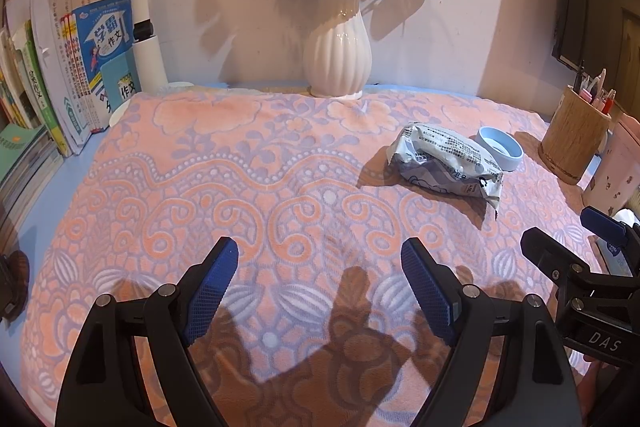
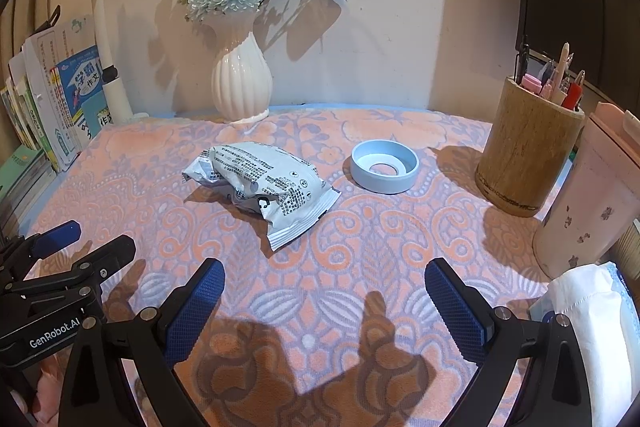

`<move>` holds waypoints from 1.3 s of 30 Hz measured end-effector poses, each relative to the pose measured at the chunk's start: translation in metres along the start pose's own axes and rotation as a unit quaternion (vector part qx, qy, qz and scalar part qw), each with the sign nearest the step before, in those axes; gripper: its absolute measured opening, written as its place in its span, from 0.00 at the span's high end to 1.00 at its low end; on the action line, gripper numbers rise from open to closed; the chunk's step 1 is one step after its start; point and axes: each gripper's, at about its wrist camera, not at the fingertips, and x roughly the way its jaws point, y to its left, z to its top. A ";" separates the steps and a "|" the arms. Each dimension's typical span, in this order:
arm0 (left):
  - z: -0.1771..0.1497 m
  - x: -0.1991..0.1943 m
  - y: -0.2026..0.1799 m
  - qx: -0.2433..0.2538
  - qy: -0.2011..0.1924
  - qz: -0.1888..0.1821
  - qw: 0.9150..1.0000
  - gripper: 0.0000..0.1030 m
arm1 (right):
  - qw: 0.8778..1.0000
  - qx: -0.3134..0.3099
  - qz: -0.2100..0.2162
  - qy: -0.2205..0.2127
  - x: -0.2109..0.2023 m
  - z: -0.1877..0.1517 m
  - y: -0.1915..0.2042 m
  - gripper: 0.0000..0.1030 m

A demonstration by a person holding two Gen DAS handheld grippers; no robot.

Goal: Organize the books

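Several books (image 1: 68,67) stand upright at the far left of the desk, with a flat stack (image 1: 24,159) lying in front of them; they also show in the right wrist view (image 2: 56,107). My left gripper (image 1: 320,259) is open and empty, hovering over the pink patterned cloth (image 1: 256,163), to the right of the books. My right gripper (image 2: 324,279) is open and empty over the cloth's front middle. Each gripper shows at the other view's edge: the right one (image 1: 560,239), the left one (image 2: 100,235).
A white vase of flowers (image 1: 338,47) stands at the back by the wall. A crumpled grey wrapper (image 2: 260,183), a blue ring dish (image 2: 384,167), a wooden pen holder (image 2: 528,155), a pink cup (image 2: 592,203) and tissues (image 2: 592,307) sit right. A white lamp (image 1: 146,27) stands beside the books.
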 end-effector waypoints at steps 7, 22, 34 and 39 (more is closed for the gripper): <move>-0.001 0.000 0.000 0.000 0.000 -0.001 1.000 0.20 | 1.000 -0.001 0.001 0.003 0.002 -0.001 -0.001 0.03; 0.000 0.001 0.001 -0.001 0.003 -0.001 1.000 0.20 | 1.000 -0.002 0.000 0.007 0.003 -0.002 -0.002 0.03; 0.047 -0.020 -0.016 -0.005 0.030 -0.109 0.994 0.20 | 0.992 0.099 0.017 0.078 -0.003 0.041 -0.058 0.03; 0.072 0.017 -0.045 -0.035 0.083 -0.158 0.983 0.20 | 0.983 0.123 0.038 0.131 0.030 0.063 -0.077 0.05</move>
